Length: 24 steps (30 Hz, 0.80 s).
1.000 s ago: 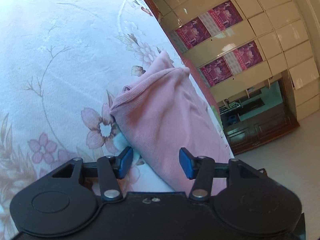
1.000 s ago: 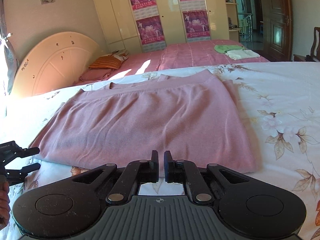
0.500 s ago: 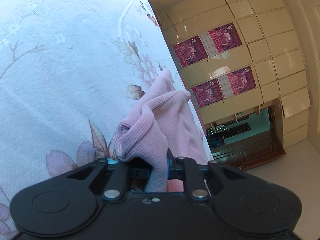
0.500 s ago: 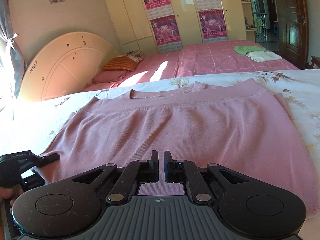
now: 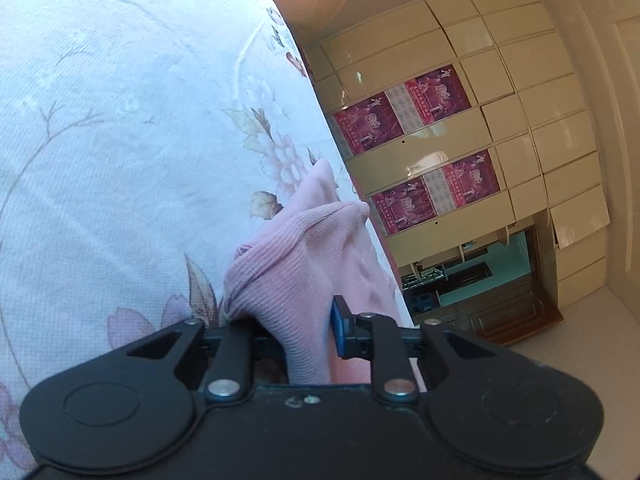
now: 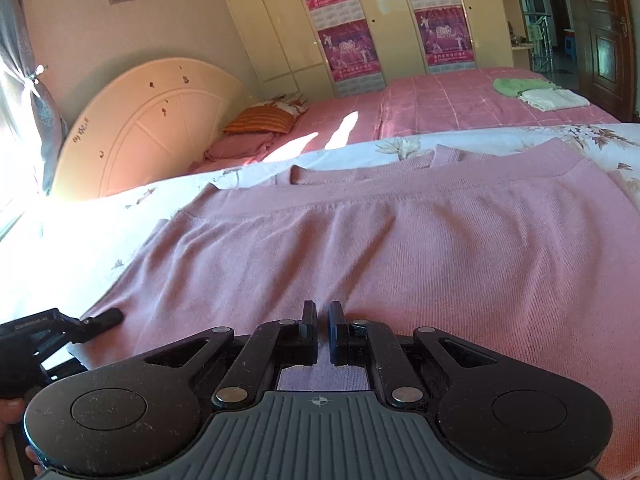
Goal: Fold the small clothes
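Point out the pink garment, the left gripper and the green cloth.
pink garment (image 6: 400, 248), right wrist view, on its flat middle.
left gripper (image 5: 298, 330), left wrist view, between its fingertips, clamping fabric.
green cloth (image 6: 516, 85), right wrist view, on its top.

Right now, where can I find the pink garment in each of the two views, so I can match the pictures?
Left wrist view: the pink garment is at lower centre, one bunched corner gripped between the fingers of the left gripper.
Right wrist view: it lies spread flat across the middle, on the floral bedspread.
Shared landmark: the purple posters on the cream wardrobe doors.
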### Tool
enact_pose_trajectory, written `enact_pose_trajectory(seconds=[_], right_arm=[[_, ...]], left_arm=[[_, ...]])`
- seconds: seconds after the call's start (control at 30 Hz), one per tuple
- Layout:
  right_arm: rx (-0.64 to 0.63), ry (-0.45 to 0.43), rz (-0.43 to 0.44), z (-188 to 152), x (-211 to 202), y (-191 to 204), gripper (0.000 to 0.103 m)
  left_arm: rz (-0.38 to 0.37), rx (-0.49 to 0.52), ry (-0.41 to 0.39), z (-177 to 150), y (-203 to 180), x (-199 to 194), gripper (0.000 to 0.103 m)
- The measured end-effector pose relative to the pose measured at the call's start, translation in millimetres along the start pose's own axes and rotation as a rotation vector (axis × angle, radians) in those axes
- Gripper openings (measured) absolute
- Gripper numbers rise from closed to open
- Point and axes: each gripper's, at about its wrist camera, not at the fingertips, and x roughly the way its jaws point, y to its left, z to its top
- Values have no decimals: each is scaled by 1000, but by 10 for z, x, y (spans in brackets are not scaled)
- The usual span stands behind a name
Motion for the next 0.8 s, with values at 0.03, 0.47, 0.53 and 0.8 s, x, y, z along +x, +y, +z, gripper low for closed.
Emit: enact_pose_trajectory(seconds=[0.03, 0.47, 0.53, 0.8], right_arm=[[-10, 23, -4, -9, 55, 15, 7], [7, 79, 69, -9, 211, -263, 0], [31, 84, 87, 44, 145, -360, 0], [372, -121, 44, 196, -950, -1532, 1]], left_arm=[[9, -16, -4, 6, -4, 2, 21], [-39, 297, -17, -130, -1074, -84, 10], [-78, 413, 21, -282, -1477, -46, 10], [-128, 721, 290, -1668, -2350, 536, 10]])
